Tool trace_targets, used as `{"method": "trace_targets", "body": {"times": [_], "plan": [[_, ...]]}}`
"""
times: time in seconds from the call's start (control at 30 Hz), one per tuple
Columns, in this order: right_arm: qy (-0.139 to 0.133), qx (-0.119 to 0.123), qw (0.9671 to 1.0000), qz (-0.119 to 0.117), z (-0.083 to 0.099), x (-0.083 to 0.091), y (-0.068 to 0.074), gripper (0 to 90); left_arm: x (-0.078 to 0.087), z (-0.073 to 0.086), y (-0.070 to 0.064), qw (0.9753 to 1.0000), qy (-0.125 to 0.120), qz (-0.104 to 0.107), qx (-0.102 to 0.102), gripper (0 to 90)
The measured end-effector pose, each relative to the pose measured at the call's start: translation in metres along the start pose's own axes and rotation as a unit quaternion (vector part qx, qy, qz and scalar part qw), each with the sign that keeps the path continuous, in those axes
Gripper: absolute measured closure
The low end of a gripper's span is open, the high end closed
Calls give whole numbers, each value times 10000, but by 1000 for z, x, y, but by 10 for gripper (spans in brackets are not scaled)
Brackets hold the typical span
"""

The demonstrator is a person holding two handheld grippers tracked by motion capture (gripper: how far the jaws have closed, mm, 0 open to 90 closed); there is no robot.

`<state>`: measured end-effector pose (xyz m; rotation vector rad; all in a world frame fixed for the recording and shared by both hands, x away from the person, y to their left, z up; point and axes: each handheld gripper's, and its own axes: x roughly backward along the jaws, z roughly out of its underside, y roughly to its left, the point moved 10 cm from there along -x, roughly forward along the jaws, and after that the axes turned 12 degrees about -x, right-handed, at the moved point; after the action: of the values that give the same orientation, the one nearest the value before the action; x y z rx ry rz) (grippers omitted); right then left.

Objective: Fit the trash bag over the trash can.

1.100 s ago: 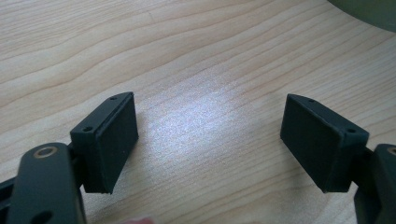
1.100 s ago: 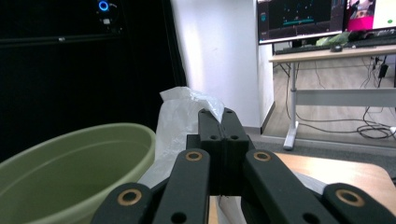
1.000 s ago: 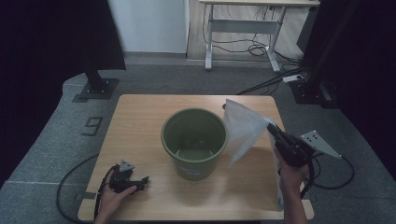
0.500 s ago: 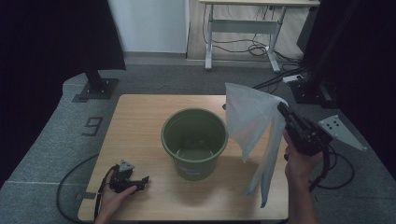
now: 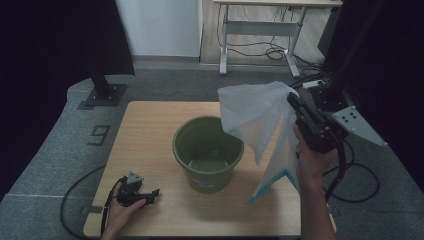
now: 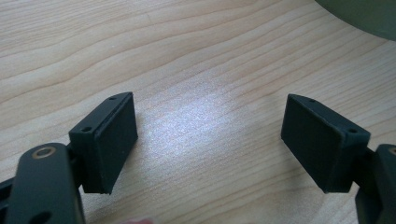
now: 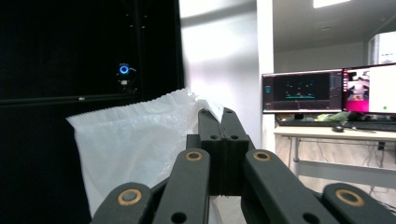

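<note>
A green bucket stands upright in the middle of the wooden table. My right gripper is raised above the table's right side, shut on the top edge of a translucent white plastic bag that hangs down beside the bucket. In the right gripper view the jaws are pressed together on the bag. My left gripper rests low at the table's front left, open, and the left gripper view shows bare wood between its pads.
A corner of the bucket shows at the top right of the left gripper view. Black stands and cables ring the table on the grey floor. A desk with monitors stands beyond in the right gripper view.
My right gripper has lifted the bag higher and carried it left, closer over the bucket's right rim, so the bag hangs longer. The left gripper has stayed put.
</note>
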<state>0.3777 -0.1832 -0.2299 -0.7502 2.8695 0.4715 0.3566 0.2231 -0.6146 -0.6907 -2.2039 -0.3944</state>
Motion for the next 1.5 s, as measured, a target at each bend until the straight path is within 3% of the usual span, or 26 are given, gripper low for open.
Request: {"method": "trace_targets", "body": {"times": [0.13,0.3,0.37,0.4,0.43,0.47,0.6,0.67,0.8,0.93,1.03,1.17,1.23,1.4,1.47,1.5], "plan": [[60,40,10000,-31,4,-7,7,888,0,0,0,10000,-3,22,1,186],[282,195,9994,-5,28,-14,12,887,0,0,0,10000,-6,20,-9,186],[494,227,9985,14,54,-16,12,888,0,0,0,10000,-5,13,-9,185],[494,227,9985,14,54,-16,12,888,0,0,0,10000,-7,11,-7,185],[677,261,9974,19,76,-16,12,887,0,0,0,10000,-9,16,-2,185],[677,261,9974,19,76,-16,12,887,0,0,-1,10000,-5,18,-1,185],[994,369,9944,-13,118,-11,13,887,0,0,-1,10000,2,33,31,185],[1058,331,9938,-68,128,-8,14,887,2,-2,-4,9997,-21,165,172,185],[1166,315,9925,-191,143,-4,18,887,4,-4,-4,9998,-40,122,153,195],[1335,302,9895,-461,164,6,34,887,17,-19,-5,9989,-413,49,200,223],[1425,422,9869,-628,173,11,46,887,29,-28,-7,9977,-657,5,182,233],[1455,368,9852,-830,183,22,58,887,42,-38,-12,9962,-865,15,110,239],[1460,347,9851,-835,185,24,58,887,52,-46,-17,9947,-1025,45,-11,237],[1532,-1,9832,-991,195,25,56,886,74,-61,-25,9907,-1352,-20,-152,249],[1622,4,9817,-999,198,23,56,886,90,-72,-30,9872,-1568,-84,-264,274],[1653,1,9811,-1010,199,23,55,886,90,-72,-30,9872,-1568,-84,-264,283]]}}
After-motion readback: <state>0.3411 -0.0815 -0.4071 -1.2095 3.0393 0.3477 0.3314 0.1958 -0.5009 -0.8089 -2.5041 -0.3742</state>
